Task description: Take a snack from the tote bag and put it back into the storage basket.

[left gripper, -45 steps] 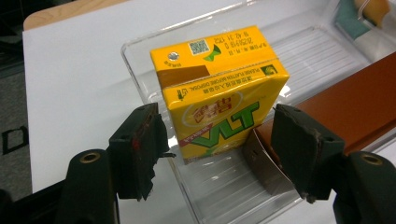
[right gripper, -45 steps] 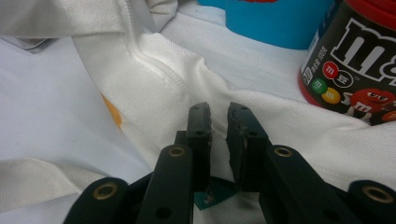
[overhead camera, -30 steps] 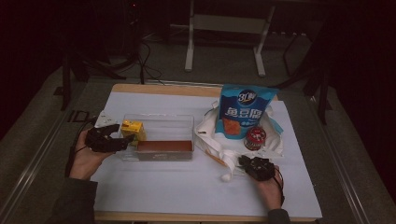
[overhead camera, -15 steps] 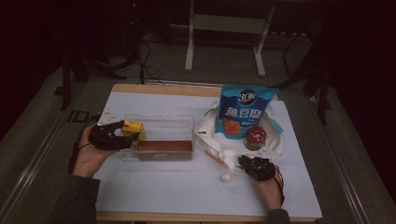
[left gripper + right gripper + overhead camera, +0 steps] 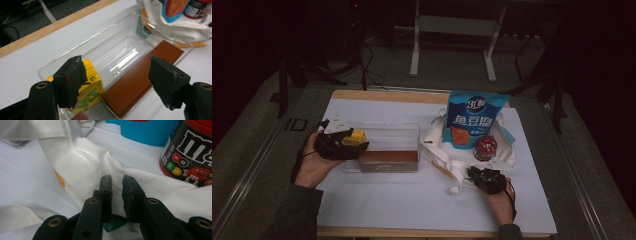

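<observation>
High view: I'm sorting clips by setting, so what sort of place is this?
Probably a lab or studio recording bench, not a home: a white-topped table in a dark room, cables trailing on the floor behind it, and a metal stand there.

The high view looks forward and down over the whole desk (image 5: 377, 200). The left gripper view sits close above the clear plastic bin (image 5: 125, 50); the right gripper view, closer, perhaps nearly touches the white cloth bag (image 5: 95, 160). All share these.
</observation>
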`<state>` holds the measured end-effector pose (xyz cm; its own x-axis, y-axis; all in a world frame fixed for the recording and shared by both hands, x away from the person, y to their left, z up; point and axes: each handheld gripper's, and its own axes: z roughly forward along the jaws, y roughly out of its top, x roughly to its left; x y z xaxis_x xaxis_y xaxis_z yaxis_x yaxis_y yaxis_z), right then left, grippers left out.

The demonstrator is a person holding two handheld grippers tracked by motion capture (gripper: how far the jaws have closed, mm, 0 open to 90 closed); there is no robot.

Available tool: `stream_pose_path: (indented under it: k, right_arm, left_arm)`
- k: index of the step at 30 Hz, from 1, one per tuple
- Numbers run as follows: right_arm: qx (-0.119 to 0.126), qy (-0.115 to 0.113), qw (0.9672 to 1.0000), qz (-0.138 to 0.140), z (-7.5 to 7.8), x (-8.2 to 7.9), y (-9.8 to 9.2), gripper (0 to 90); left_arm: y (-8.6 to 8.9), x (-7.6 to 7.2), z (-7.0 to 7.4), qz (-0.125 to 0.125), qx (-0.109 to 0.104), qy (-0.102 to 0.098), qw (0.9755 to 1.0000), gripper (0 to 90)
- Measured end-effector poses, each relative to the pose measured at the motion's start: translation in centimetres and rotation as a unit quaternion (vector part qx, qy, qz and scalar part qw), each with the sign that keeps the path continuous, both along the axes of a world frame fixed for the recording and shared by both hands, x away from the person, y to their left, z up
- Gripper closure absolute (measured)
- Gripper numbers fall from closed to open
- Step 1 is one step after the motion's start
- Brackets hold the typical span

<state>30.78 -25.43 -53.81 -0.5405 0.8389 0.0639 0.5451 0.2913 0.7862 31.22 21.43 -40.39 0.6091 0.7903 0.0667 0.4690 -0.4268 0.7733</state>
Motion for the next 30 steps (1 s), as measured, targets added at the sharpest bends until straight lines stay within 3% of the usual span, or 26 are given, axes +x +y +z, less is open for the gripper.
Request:
stream_pose_path:
  k: [12,23,30]
  right_arm:
    - [0.001,0.001,1.0,-0.005,0.0,0.0,0.0,75.1]
    - [0.016,0.018,0.9997,-0.011,0.1,0.2,-0.4,70.9]
    - [0.01,0.027,0.9995,-0.013,0.4,0.4,-0.2,70.6]
  left_arm:
    - [-1.6,0.1,0.6,-0.028,0.006,0.0,0.9996,27.3]
    - [-2.8,0.2,0.9,-0.054,-0.001,0.006,0.9985,24.1]
    - [-3.6,0.2,0.8,-0.079,-0.005,0.01,0.9968,20.4]
